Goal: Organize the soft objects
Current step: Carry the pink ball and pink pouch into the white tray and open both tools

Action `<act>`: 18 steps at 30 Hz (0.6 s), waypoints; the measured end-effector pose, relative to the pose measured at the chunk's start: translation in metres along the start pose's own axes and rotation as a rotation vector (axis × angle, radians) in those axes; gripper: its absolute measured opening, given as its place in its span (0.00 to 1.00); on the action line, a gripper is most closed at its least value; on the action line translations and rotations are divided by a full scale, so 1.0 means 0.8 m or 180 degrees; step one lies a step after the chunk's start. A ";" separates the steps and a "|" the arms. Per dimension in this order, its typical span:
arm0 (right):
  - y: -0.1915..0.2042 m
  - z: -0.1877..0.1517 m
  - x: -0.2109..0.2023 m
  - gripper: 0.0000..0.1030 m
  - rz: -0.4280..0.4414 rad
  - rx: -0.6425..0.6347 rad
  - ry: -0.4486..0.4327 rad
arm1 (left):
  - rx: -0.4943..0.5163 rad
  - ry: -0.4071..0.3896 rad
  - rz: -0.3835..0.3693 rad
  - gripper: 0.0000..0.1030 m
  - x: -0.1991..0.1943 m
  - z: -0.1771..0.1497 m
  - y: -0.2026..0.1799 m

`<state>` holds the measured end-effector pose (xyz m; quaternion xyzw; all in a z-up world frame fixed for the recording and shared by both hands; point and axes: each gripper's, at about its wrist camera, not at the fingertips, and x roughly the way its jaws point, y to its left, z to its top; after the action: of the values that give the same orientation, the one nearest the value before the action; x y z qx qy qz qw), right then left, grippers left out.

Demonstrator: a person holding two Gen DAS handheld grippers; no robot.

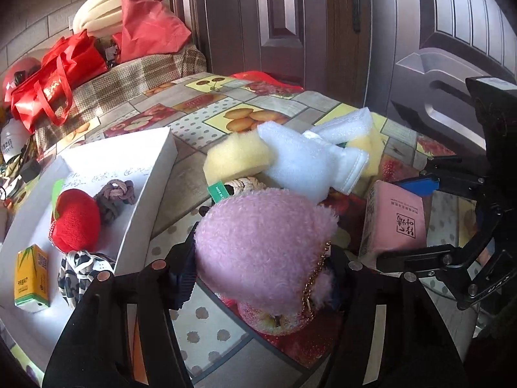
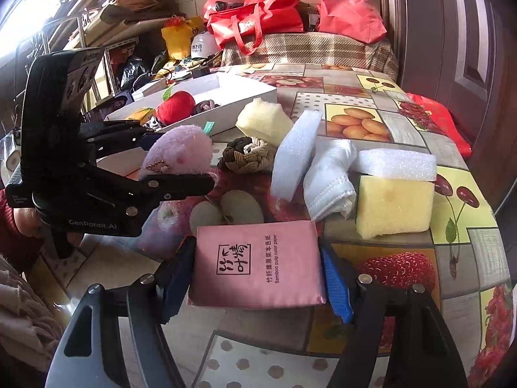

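Note:
A fluffy pink plush (image 1: 258, 245) sits between the fingers of my left gripper (image 1: 261, 274), which press on both its sides just above the tablecloth. The right wrist view shows the same grip: left gripper (image 2: 181, 161) shut on the pink plush (image 2: 181, 153). My right gripper (image 2: 257, 287) is shut on a pink tissue pack (image 2: 258, 265), its pads against both edges. Loose on the table lie two yellow sponges (image 2: 394, 207) (image 2: 263, 119), white foam pieces (image 2: 295, 158) (image 2: 397, 161), a folded white mask (image 2: 329, 177) and a woven knot (image 2: 248, 155).
A white box (image 1: 155, 161) at the left holds a red plush apple (image 1: 76, 223), a grey knot (image 1: 116, 194), a yellow tissue pack (image 1: 32, 274) and a spotted cloth (image 1: 77, 274). Red bags (image 1: 58, 80) sit on a checked seat behind. A brown door (image 1: 290, 16) stands beyond the table.

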<state>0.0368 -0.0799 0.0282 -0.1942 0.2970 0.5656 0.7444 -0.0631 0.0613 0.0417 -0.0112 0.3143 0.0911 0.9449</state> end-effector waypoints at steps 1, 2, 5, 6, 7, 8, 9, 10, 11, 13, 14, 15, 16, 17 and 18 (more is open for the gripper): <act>0.001 0.004 -0.008 0.70 0.0002 0.0006 -0.0092 | -0.0069 -0.0165 0.0024 0.60 -0.014 -0.001 0.006; 0.003 0.007 -0.018 0.70 -0.0002 0.0013 -0.0203 | -0.0132 -0.0328 0.0053 0.60 -0.027 -0.004 0.012; 0.008 0.022 -0.046 0.70 -0.0065 0.0056 -0.0654 | -0.0234 -0.0717 0.0259 0.61 -0.060 -0.012 0.028; 0.010 0.025 -0.053 0.70 -0.0113 0.0054 -0.0819 | -0.0239 -0.0786 0.0350 0.61 -0.067 -0.015 0.032; 0.012 0.028 -0.058 0.70 -0.0189 0.0056 -0.0981 | -0.0238 -0.0834 0.0443 0.61 -0.074 -0.017 0.035; 0.013 0.031 -0.060 0.70 -0.0265 0.0068 -0.1104 | -0.0249 -0.0868 0.0518 0.61 -0.079 -0.020 0.039; 0.014 0.032 -0.060 0.70 -0.0323 0.0087 -0.1199 | -0.0272 -0.0892 0.0566 0.61 -0.083 -0.022 0.043; 0.014 0.033 -0.057 0.70 -0.0365 0.0119 -0.1268 | -0.0306 -0.0911 0.0603 0.61 -0.086 -0.024 0.049; 0.013 0.035 -0.052 0.70 -0.0392 0.0162 -0.1303 | -0.0344 -0.0922 0.0635 0.61 -0.088 -0.026 0.054; 0.009 0.037 -0.041 0.70 -0.0406 0.0264 -0.1314 | -0.0425 -0.0921 0.0683 0.61 -0.090 -0.030 0.066; 0.008 0.040 -0.037 0.70 -0.0429 0.0301 -0.1288 | -0.0462 -0.0919 0.0699 0.61 -0.091 -0.032 0.071; 0.008 0.040 -0.039 0.70 -0.0429 0.0330 -0.1353 | -0.0495 -0.0915 0.0710 0.61 -0.091 -0.033 0.075; 0.009 0.041 -0.042 0.70 -0.0424 0.0348 -0.1414 | -0.0519 -0.0912 0.0719 0.61 -0.093 -0.036 0.080; 0.011 0.042 -0.042 0.70 -0.0442 0.0349 -0.1429 | -0.0522 -0.0912 0.0728 0.61 -0.093 -0.037 0.083; 0.013 0.042 -0.040 0.70 -0.0450 0.0336 -0.1422 | -0.0502 -0.0921 0.0750 0.61 -0.094 -0.038 0.084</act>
<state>0.0288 -0.0789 0.0751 -0.0453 0.1397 0.5247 0.8385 -0.1520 0.1128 0.0645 -0.0351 0.1662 0.2261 0.9592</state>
